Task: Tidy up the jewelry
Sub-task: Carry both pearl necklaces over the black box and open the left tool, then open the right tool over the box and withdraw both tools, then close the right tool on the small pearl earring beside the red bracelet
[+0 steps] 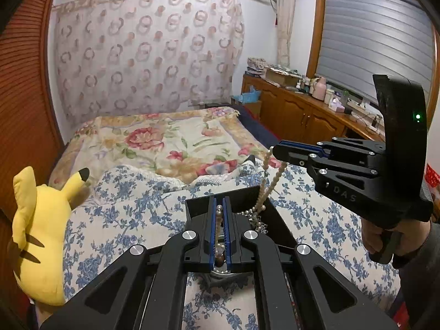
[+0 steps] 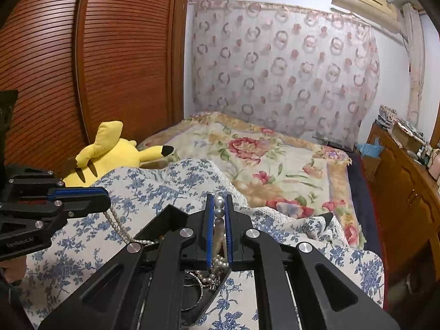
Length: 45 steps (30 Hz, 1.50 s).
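A pearl necklace (image 1: 271, 184) is held at both ends above an open black jewelry box (image 1: 198, 206) that rests on a blue-flowered cloth on the bed. My left gripper (image 1: 219, 200) is shut on one part of the strand, with pearls showing between its blue pads. My right gripper (image 1: 275, 150) comes in from the right, shut on another part, and the pearls hang from it down into the box. In the right wrist view, my right gripper (image 2: 219, 198) pinches large pearls, my left gripper (image 2: 106, 199) is at the left, and the strand (image 2: 118, 225) sags into the box (image 2: 167, 217), where more jewelry lies.
A yellow plush toy (image 1: 41, 228) lies at the left edge of the bed by a wooden slatted door (image 2: 110, 68). A flowered quilt (image 1: 165, 137) covers the far bed. A wooden cabinet (image 1: 302, 110) with clutter runs along the right. A hand (image 1: 385, 236) grips the right tool.
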Each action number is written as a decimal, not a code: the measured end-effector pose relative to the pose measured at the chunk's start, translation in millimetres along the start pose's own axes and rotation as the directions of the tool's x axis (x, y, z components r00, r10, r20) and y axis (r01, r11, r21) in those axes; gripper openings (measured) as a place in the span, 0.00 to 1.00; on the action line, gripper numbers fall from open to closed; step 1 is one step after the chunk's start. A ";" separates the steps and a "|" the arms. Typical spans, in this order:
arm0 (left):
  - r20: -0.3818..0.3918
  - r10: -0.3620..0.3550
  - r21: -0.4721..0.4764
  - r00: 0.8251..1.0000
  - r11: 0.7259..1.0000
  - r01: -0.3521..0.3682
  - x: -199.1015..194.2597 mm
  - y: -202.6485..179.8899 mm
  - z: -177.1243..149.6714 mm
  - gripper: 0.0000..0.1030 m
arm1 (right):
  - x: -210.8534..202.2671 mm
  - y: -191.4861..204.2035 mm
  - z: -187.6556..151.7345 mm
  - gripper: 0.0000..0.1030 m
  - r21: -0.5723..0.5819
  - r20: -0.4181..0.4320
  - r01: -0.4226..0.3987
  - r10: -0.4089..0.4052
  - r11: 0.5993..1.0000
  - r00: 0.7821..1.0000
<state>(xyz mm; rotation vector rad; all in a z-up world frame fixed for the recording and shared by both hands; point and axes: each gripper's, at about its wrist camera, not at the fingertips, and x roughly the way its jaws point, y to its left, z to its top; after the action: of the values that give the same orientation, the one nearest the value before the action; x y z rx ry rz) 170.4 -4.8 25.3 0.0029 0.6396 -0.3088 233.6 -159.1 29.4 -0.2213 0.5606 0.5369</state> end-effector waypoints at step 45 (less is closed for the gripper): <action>-0.192 -0.010 0.106 0.981 0.994 0.031 1.0 -40.9 -137.5 0.88 | -36.7 30.0 -146.3 0.17 0.015 -0.202 -0.157 0.157 0.988 0.967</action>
<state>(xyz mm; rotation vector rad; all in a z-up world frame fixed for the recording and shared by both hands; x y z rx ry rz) 78.9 -30.6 -82.0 0.1312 0.8131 -0.3653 126.0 -199.1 -72.9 -0.2354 0.7805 0.6727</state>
